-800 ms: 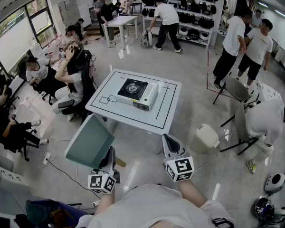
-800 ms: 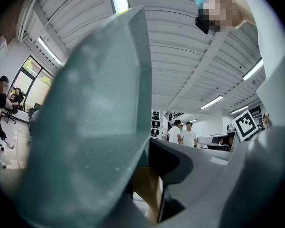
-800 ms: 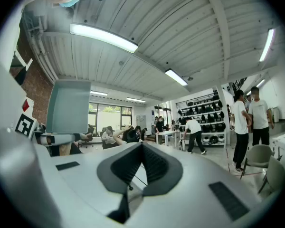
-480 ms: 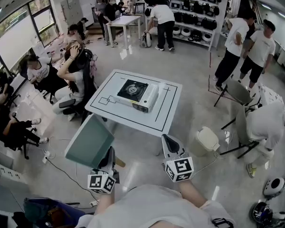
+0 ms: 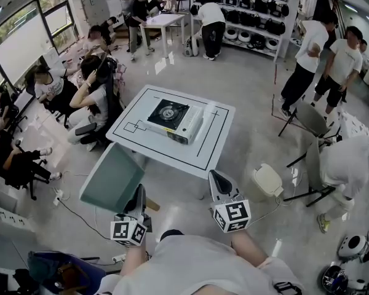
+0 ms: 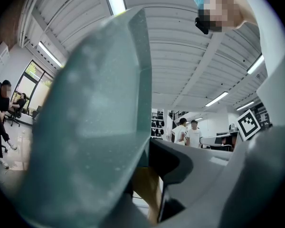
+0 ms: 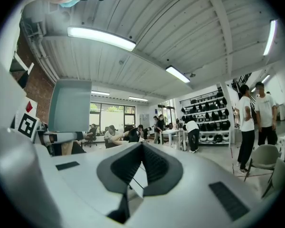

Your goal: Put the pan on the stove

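Observation:
A square grey-green pan with a wooden handle hangs above the floor, short of the table. My left gripper is shut on that handle. In the left gripper view the pan fills the left side, and the handle sits between the jaws. A portable gas stove stands on the white table ahead, its burner bare. My right gripper is held beside the left one, shut and holding nothing. The right gripper view shows the jaws of my right gripper together, and the pan off to the left.
A white lidded bin stands on the floor right of the table. Grey chairs and a crouching person are at the right. Several seated people are at the left of the table. Cables lie on the floor.
The left gripper with the pan has drifted slightly left and lower in the head view. The right gripper has hardly moved. People at the back have shifted.

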Available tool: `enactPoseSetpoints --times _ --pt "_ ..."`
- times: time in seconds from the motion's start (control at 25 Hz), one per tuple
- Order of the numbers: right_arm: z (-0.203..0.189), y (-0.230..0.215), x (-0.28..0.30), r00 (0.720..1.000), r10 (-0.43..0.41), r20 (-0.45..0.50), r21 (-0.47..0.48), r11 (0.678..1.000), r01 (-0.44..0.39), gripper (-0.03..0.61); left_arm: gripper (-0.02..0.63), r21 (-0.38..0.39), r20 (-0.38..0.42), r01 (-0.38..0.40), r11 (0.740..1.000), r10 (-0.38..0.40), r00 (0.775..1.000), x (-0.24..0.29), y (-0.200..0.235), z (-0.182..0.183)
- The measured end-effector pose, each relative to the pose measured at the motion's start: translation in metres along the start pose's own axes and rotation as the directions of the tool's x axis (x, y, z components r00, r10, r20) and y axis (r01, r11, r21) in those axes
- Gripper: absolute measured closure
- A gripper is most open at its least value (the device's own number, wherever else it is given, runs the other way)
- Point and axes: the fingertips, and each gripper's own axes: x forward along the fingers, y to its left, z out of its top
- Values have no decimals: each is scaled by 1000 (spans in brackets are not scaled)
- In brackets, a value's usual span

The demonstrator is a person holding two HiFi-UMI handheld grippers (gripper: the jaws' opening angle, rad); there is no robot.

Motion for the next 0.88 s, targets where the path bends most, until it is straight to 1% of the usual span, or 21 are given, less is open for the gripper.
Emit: enactPoseSetpoints --times 0.2,0.44,0.72,0.88 --pt "-4 -11 21 1000 7 -3 -3 1000 -7 571 486 8 -3 8 1000 -8 1000 24 5 -6" --pt "-7 -21 72 1000 6 2 19 1000 -6 571 486 7 -6 36 999 -36 999 69 34 -14" --pt "-9 -34 173 999 -42 -7 0 999 42 571 486 34 -3 140 990 -140 990 154 93 -18" --pt "-4 -38 238 998 -63 -8 17 998 63 571 486 42 -5 194 980 -194 981 207 135 -12"
